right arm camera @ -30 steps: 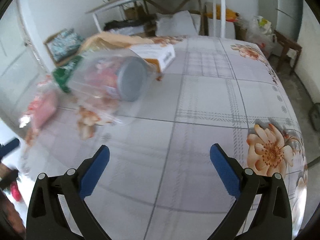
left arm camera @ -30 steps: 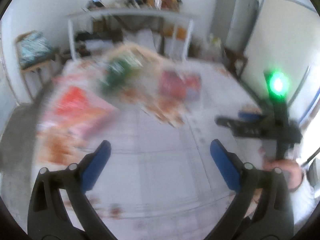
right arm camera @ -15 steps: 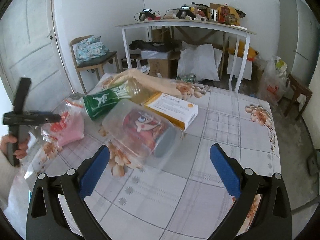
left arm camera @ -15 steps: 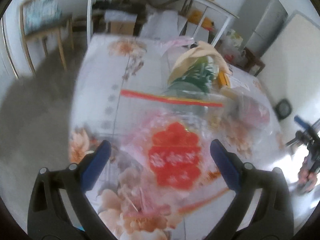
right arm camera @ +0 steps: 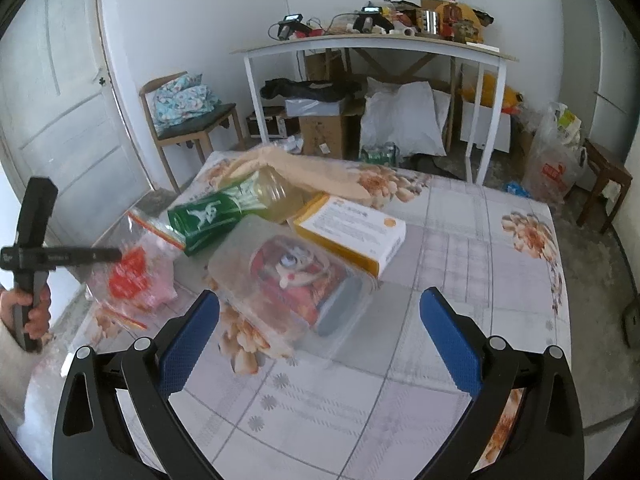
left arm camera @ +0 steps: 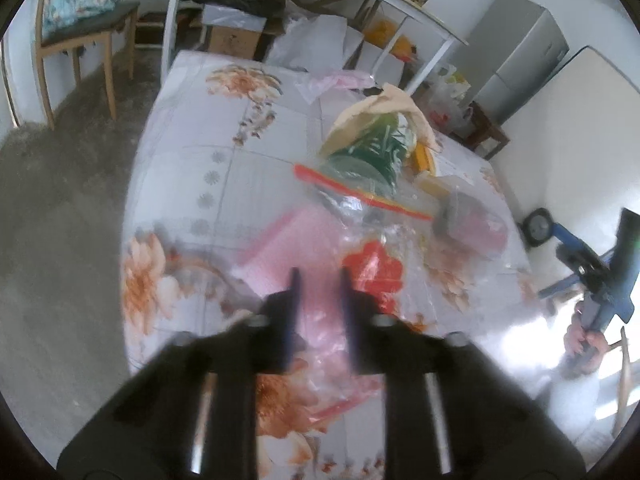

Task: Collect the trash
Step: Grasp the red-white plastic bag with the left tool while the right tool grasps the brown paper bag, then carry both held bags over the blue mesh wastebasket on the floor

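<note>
A clear zip bag (left arm camera: 360, 264) with a red flower print and a pink insert lies on the flowered tablecloth (left arm camera: 192, 168). My left gripper (left arm camera: 318, 280) is over its near part with the jaws nearly together; the blur hides whether they pinch the plastic. The bag also shows in the right wrist view (right arm camera: 132, 276). Beyond it lie a green-labelled bottle (right arm camera: 224, 210), a clear plastic tub with red contents (right arm camera: 296, 280), an orange-and-white box (right arm camera: 352, 228) and a tan paper bag (right arm camera: 304, 172). My right gripper (right arm camera: 316, 332) is open, just short of the tub.
The table's left edge drops to a concrete floor (left arm camera: 60, 220). A wooden chair (right arm camera: 188, 120) and a white side table (right arm camera: 376, 44) with boxes and bags under it stand behind. A filled plastic bag (right arm camera: 556, 156) stands at the right.
My left gripper has gone from wide open to nearly shut over the zip bag and moved closer to it. My right gripper has come nearer to the tub.
</note>
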